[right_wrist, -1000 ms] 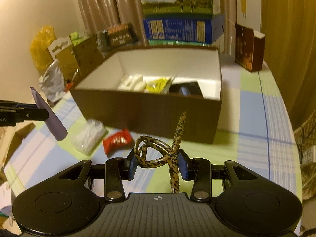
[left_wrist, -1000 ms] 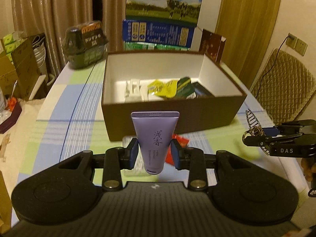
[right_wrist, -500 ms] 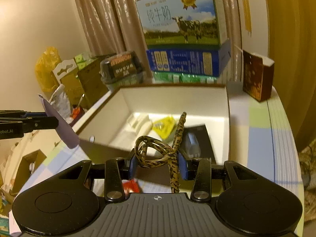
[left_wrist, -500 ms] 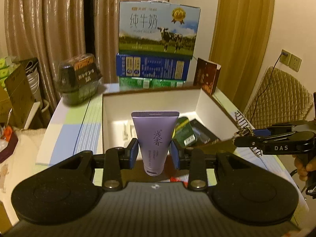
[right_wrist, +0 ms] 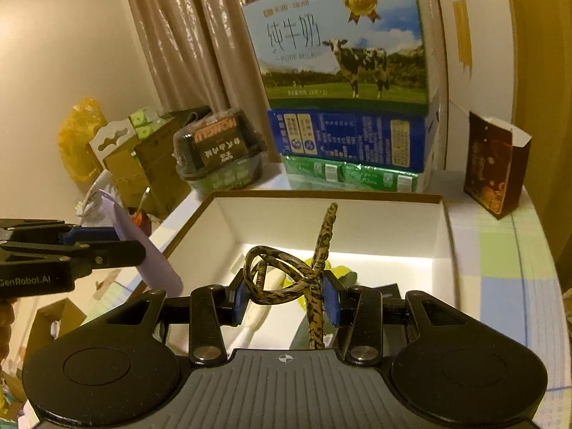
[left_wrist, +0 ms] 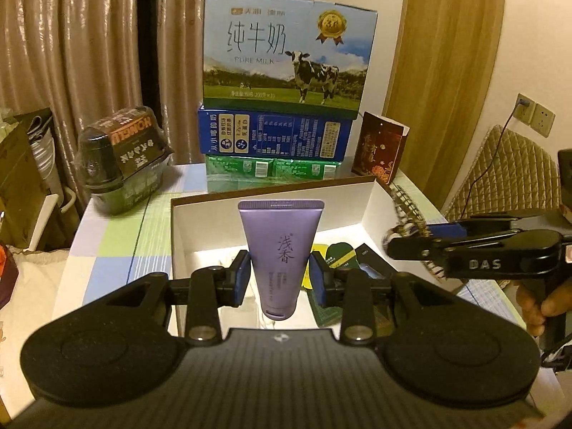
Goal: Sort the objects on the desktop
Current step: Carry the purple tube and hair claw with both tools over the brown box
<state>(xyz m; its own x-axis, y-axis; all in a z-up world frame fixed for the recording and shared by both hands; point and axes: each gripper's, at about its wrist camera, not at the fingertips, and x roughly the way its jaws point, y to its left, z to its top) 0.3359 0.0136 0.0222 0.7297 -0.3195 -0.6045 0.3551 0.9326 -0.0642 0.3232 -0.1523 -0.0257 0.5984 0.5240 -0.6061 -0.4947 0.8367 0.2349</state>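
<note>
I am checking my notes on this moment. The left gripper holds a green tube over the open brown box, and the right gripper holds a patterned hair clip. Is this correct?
One detail is wrong: the tube in the left gripper is purple, not green, as the left wrist view shows. The rest stands: it is over the open brown box, and the right gripper holds the patterned hair clip.

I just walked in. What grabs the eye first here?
Probably the purple tube standing upright in the left gripper and the leopard-print hair clip clamped in the right gripper, both over the open brown box. Behind it towers a milk carton with a cow picture, atop stacked boxes.
</note>
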